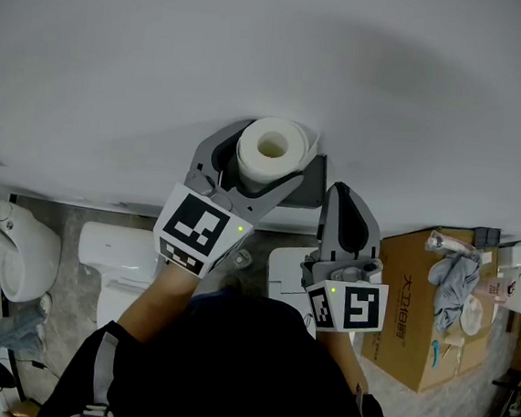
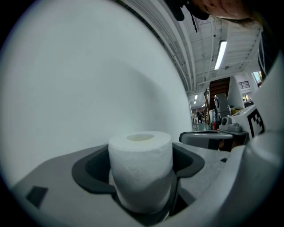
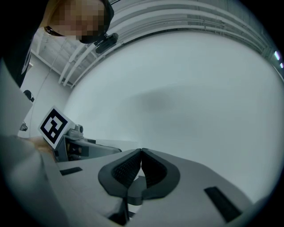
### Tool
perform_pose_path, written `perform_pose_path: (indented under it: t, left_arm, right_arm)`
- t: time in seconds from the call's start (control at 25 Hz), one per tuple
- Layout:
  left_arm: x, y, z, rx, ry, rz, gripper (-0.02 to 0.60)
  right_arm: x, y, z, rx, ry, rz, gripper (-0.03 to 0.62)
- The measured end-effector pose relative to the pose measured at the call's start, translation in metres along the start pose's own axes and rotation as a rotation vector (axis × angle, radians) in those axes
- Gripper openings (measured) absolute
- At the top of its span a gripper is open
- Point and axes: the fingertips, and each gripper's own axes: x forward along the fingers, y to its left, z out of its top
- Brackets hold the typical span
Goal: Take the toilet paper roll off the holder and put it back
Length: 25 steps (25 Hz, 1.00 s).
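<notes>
Toilet paper roll [image 2: 140, 168] is clamped upright between the left gripper's [image 1: 265, 162] jaws, core end up. Right gripper [image 3: 141, 155] is kept closed and empty, just beside the left. Roll is judged off the grey holder [image 1: 311, 182], right of the left gripper's tips. Next, it needs lining up and seating back.

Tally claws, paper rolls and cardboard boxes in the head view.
claws: 2 (left claw, right claw)
toilet paper roll: 1
cardboard box: 1
total: 4
</notes>
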Motion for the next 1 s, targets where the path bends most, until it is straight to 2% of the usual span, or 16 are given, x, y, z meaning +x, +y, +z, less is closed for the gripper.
perform_pose_path:
  t: [0.16, 0.28, 0.68, 1.0]
  left_arm:
    - [0.000, 0.001, -0.001, 0.011, 0.002, 0.015, 0.391]
    - [-0.001, 0.003, -0.002, 0.017, 0.007, 0.023, 0.420]
    - [-0.010, 0.006, 0.005, -0.025, -0.010, 0.039, 0.486]
    - [-0.047, 0.005, 0.036, -0.056, -0.130, 0.082, 0.485]
  right_arm:
    - [-0.001, 0.000, 0.000, -0.002, -0.001, -0.001, 0.023]
    - [-0.002, 0.001, 0.001, -0.003, -0.003, -0.003, 0.023]
    - [-0.009, 0.003, 0.006, -0.002, -0.010, 0.001, 0.023]
    - [-0.018, 0.017, 0.009, -0.004, -0.016, 0.018, 0.023]
